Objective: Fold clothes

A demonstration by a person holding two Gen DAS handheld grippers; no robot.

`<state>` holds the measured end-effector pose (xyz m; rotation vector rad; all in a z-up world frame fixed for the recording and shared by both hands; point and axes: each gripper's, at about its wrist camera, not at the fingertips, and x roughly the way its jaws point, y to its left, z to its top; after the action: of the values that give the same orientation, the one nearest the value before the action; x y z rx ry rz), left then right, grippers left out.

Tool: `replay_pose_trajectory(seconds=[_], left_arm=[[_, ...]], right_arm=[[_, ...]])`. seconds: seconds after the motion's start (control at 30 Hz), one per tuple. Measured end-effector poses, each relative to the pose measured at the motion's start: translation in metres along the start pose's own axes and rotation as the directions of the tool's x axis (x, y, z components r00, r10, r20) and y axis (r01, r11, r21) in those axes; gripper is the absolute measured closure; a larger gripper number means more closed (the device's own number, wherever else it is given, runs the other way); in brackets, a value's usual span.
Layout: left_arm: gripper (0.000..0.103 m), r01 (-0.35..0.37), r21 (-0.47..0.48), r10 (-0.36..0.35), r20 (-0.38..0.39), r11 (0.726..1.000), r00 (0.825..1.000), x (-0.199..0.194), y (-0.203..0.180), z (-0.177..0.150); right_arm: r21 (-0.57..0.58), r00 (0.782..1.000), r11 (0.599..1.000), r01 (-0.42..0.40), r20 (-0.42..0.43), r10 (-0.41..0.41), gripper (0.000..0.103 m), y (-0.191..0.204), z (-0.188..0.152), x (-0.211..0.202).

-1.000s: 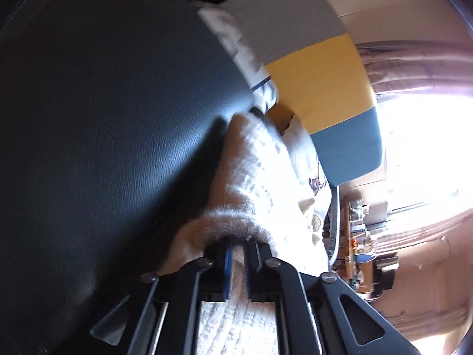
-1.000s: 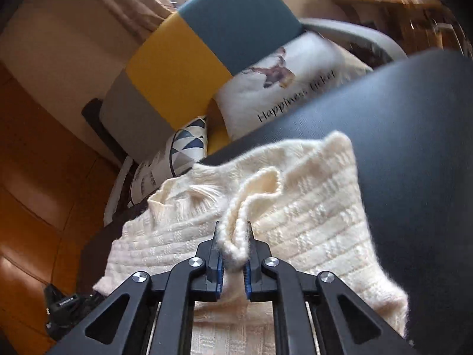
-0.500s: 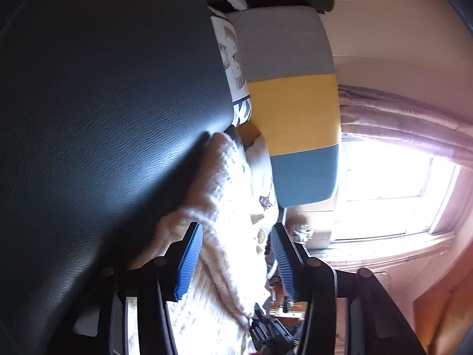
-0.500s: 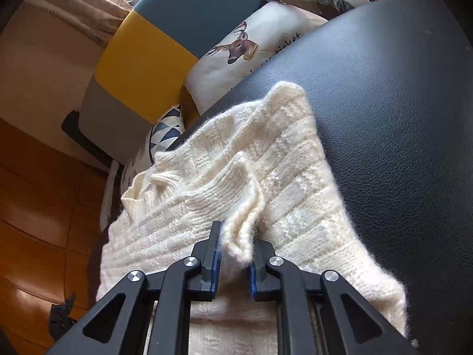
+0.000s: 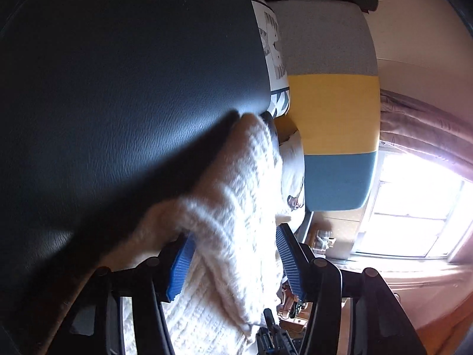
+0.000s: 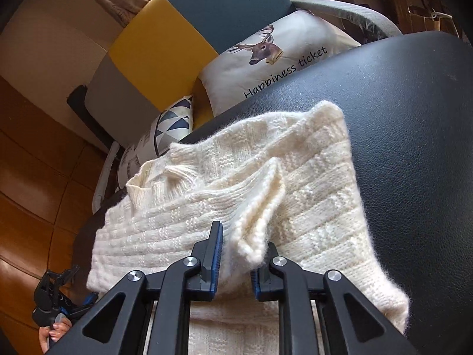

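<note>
A cream knitted sweater [image 6: 295,183] lies on a black leather surface [image 6: 414,124]. Its sleeve cuff [image 6: 260,207] rests folded over the body, just ahead of my right gripper [image 6: 241,245], which is open with the cuff's end loose between the fingers. In the left wrist view the sweater [image 5: 236,207] shows as a raised fold on the black surface [image 5: 118,88]. My left gripper [image 5: 233,251] is open wide, with the fold lying between its blue pads [image 5: 180,263]. The left gripper also shows at the lower left of the right wrist view [image 6: 53,295].
A chair with grey, yellow and blue panels [image 6: 183,35] stands beyond the far edge, holding a deer cushion [image 6: 272,68] and a triangle-pattern cushion [image 6: 168,130]. A bright window [image 5: 414,207] and a curtain [image 5: 422,124] are to one side. A wooden floor [image 6: 32,177] lies below.
Both grippers have opened and let go of the sweater: the left first, now wide, then the right. The sleeve cuff has dropped onto the sweater's body.
</note>
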<state>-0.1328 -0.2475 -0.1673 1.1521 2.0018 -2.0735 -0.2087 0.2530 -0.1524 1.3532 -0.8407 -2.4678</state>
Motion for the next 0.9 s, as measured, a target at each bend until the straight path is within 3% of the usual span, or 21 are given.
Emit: replay_pose_trajectory(seconds=[0.07,0.1,0.13,0.17,0.27,0.33,0.4,0.5,0.6,0.67,0.77,0.83,0.9], left_arm=[[0.048,-0.024,0.033,0.023,0.017,0.999,1.0,0.008,-0.005,0.005],[0.06,-0.036,0.056,0.035,0.022,0.998,0.999,0.017,-0.008,0.006],[0.094,-0.05,0.077,0.048,0.029,0.996,0.998,0.021,-0.009,0.008],[0.096,-0.053,0.092,0.05,0.036,0.994,0.998,0.024,-0.008,0.009],[0.096,-0.067,0.141,0.056,0.083,0.988,0.995,0.018,-0.003,0.009],[0.096,-0.084,0.168,0.068,0.097,0.982,0.993,0.011,0.006,0.008],[0.096,-0.096,0.199,0.079,0.089,0.975,0.993,0.011,0.009,0.009],[0.095,-0.098,0.232,0.089,0.048,0.968,0.995,0.018,0.004,0.016],[0.095,-0.073,0.236,0.073,0.009,0.969,0.997,0.003,0.003,0.017],[0.095,-0.084,0.278,0.081,0.024,0.957,0.996,-0.013,-0.002,0.016],[0.094,-0.105,0.377,0.078,0.088,0.92,0.993,-0.039,-0.017,0.012],[0.082,-0.101,0.446,0.056,0.114,0.889,0.992,-0.038,-0.034,0.01],[0.077,-0.1,0.497,0.05,0.113,0.862,0.992,-0.026,-0.051,0.008]], right_arm=[[0.0,1.0,1.0,0.009,-0.007,-0.009,0.086,0.0,0.001,0.003],[-0.02,1.0,1.0,0.024,-0.009,-0.024,0.086,0.003,0.001,0.004],[-0.042,0.999,0.998,0.04,-0.011,-0.04,0.089,0.006,0.001,0.004],[-0.064,0.998,0.996,0.055,-0.013,-0.056,0.09,0.009,0.001,0.005],[-0.069,0.998,0.997,-0.016,0.055,0.02,0.093,0.016,0.002,-0.015],[-0.052,0.999,0.999,-0.005,0.04,0.007,0.093,0.011,-0.003,-0.015],[-0.054,0.998,0.997,0.059,-0.004,-0.06,0.093,0.0,-0.009,-0.003],[0.023,1.0,1.0,0.008,0.004,-0.008,0.096,-0.016,-0.011,-0.001],[0.051,1.0,0.999,0.004,0.017,-0.005,0.09,-0.018,-0.007,-0.011],[0.031,0.996,0.999,0.04,0.083,-0.043,0.081,-0.014,-0.002,-0.03],[-0.097,0.985,0.99,0.098,0.154,-0.082,0.081,0.01,0.002,-0.053],[-0.236,0.985,0.964,0.118,0.152,-0.084,0.081,0.037,0.003,-0.052],[-0.358,0.986,0.923,0.139,0.135,-0.096,0.08,0.064,-0.001,-0.038]])
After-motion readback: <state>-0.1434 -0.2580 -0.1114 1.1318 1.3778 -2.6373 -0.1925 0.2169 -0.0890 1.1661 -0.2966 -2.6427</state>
